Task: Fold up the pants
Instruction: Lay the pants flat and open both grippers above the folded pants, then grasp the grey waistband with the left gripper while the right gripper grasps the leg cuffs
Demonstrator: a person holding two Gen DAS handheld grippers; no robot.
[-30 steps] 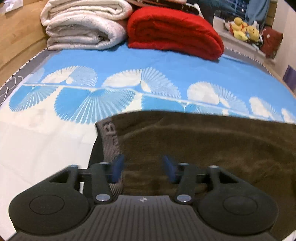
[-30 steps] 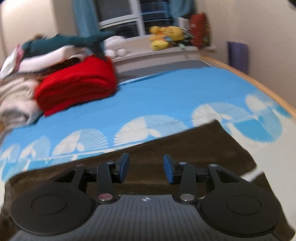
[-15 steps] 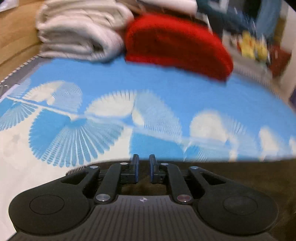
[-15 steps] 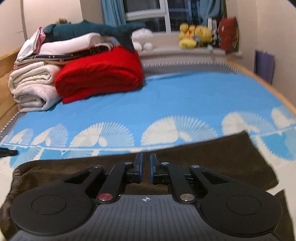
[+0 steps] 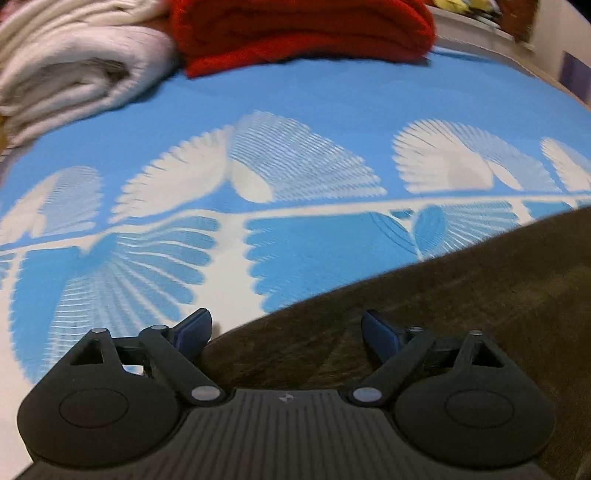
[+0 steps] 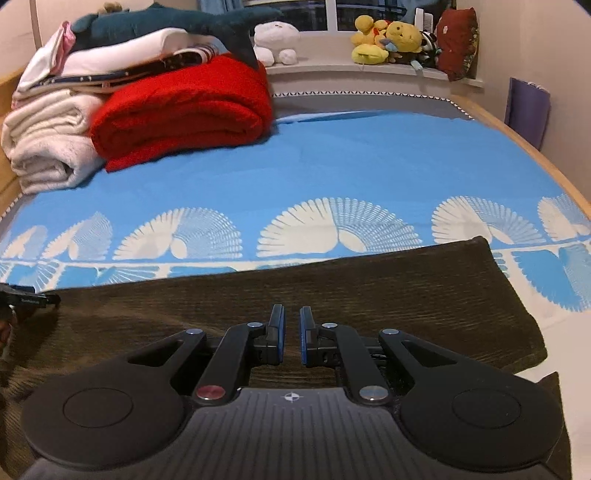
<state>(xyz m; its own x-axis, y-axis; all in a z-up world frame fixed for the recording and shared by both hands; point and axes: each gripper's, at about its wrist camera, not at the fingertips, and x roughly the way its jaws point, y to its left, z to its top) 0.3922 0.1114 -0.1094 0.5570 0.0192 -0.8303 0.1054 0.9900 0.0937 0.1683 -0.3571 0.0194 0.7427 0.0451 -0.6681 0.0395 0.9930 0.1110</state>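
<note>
Dark brown pants (image 6: 369, 291) lie flat in a long band across the blue and white bedsheet (image 6: 369, 173). My right gripper (image 6: 291, 314) hovers low over their middle. Its jaws are closed to a narrow slit with brown cloth showing in it. In the left wrist view the pants (image 5: 461, 295) fill the lower right, their edge running diagonally over the sheet (image 5: 295, 110). My left gripper (image 5: 286, 328) sits at that edge with its jaws opening wide. The cloth lies under and between the pads, and neither pad presses on it.
A folded red blanket (image 6: 184, 107) and white quilts (image 6: 48, 147) are stacked at the far left, with a plush shark (image 6: 177, 22) on top. Plush toys (image 6: 391, 40) sit on the window sill. A purple bag (image 6: 526, 107) leans at the right wall, beside the wooden bed rim (image 6: 535, 155).
My left gripper closed, travelled down and toward the far side of the bed, then opened wide at the pants' edge. My right gripper's jaws went from half open to nearly closed.
</note>
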